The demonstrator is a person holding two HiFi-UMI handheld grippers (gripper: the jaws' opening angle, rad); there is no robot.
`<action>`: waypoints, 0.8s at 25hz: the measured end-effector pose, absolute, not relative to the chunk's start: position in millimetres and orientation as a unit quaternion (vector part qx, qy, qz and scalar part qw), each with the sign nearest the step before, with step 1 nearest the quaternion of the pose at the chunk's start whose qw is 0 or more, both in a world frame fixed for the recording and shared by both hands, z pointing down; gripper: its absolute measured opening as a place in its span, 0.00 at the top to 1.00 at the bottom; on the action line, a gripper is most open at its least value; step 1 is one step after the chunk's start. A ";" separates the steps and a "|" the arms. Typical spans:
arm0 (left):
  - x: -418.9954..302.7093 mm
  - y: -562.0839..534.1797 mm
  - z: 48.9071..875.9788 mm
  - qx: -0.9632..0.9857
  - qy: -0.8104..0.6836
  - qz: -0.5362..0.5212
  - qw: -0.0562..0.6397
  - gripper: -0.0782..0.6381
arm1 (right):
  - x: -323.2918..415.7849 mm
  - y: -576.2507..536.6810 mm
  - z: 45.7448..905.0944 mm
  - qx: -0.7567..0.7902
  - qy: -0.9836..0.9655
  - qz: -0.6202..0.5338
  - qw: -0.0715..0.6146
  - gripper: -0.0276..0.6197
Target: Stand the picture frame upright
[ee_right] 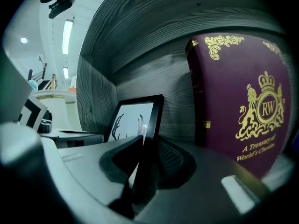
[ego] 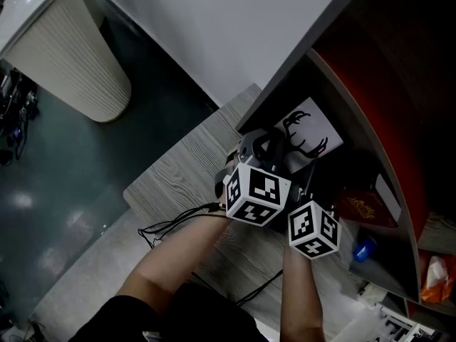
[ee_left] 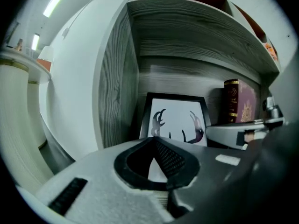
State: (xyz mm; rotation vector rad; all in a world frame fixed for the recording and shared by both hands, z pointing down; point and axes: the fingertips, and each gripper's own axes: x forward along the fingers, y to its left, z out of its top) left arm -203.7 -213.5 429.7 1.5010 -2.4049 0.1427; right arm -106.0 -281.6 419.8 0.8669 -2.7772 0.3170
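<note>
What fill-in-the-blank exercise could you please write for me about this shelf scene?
The right gripper grips the edge of the picture frame, whose print shows black ____.
The book beside it bears a crest printed in ____.
The left gripper has its jaws ____, with nothing between them.
Missing words: antlers; gold; shut.

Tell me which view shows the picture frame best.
Left gripper view: the picture frame faces it squarely, antler print clear. The head view sees it from above, partly hidden; the right gripper view sees it slanted.
</note>
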 end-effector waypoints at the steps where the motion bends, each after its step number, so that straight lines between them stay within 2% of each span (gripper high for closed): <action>1: -202.3 -209.5 433.8 0.522 -0.837 0.052 0.157 0.90 | -106.0 -281.6 419.9 0.294 -0.944 0.107 0.107 0.84; 12: -171.6 -181.9 470.8 0.542 -0.807 0.086 0.217 0.90 | -105.7 -281.7 420.7 0.290 -0.944 0.108 0.116 0.81; 20: -162.2 -181.0 483.0 0.548 -0.796 0.100 0.236 0.90 | -103.1 -276.9 426.4 0.289 -0.942 0.106 0.132 0.80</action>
